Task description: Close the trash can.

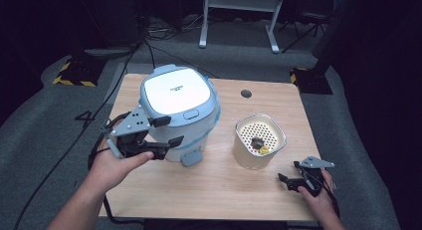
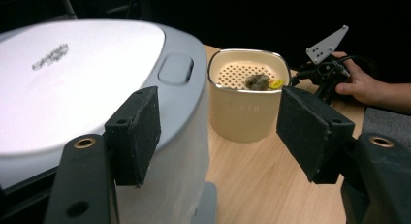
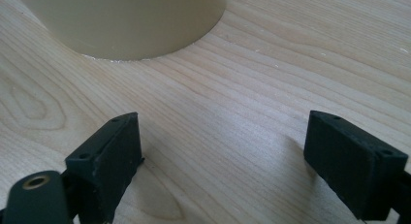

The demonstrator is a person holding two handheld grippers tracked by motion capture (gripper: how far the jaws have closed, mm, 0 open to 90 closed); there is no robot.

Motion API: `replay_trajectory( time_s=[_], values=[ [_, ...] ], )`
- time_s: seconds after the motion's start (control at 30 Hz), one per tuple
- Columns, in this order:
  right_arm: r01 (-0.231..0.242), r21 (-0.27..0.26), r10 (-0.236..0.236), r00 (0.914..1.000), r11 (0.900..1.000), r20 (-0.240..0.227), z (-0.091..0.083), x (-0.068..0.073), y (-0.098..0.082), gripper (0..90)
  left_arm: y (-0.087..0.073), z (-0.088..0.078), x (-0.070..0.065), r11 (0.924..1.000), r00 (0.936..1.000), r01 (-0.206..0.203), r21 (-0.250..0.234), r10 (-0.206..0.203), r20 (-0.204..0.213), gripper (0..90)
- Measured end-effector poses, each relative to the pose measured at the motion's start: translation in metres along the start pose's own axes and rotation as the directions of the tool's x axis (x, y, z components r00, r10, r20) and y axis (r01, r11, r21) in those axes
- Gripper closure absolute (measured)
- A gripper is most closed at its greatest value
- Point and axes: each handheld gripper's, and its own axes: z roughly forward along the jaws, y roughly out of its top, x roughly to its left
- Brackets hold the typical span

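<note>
left gripper (image 1: pixel 166 132) (jaws apart) seemingly beside appliance (image 1: pixel 176 98).

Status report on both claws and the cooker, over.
Left claw open at cooker front, lid shut. Right claw open, idle beside cream bin. Nothing in the way.

Stood on grey carpet (image 1: pixel 45 110), a light wooden table (image 1: pixel 219 185) with rounded corners and a small dark round grommet (image 1: pixel 246 93) near its far edge. Lay in near darkness beyond, the room lit mainly over the tabletop. Rose at the far side, a white metal frame (image 1: pixel 239 16) on 2 legs with flat feet. Trailed across the carpet toward the dark back, several black cables (image 1: pixel 149 41). Sat left and right of the table's far corners, 2 dark bases edged with yellow and black hazard tape (image 1: pixel 74 80). Showed pale grain with a looping knot pattern, the wood in the right gripper view.
</note>
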Motion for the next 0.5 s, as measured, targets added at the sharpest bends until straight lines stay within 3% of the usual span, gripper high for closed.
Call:
replay_trajectory(
  time_s=[0.13,0.37,0.5],
  values=[
    [0.0,0.0,0.0,1.0,1.0,0.0,0.001,0.0,0.001,13.5,-0.015,-0.001,-0.001,0.9996,0.9994,0.028,0.0,-0.028,0.018,33.1],
    [0.002,0.0,-0.002,1.0,1.0,0.0,0.001,0.0,0.001,13.6,-0.037,-0.001,-0.004,0.9994,0.9989,0.024,0.024,-0.025,0.039,32.2],
    [0.002,0.001,-0.002,1.0,1.0,0.0,0.001,0.0,0.001,13.5,-0.052,0.001,-0.003,0.9984,0.9983,0.046,0.033,-0.047,0.033,31.8]
  ],
)
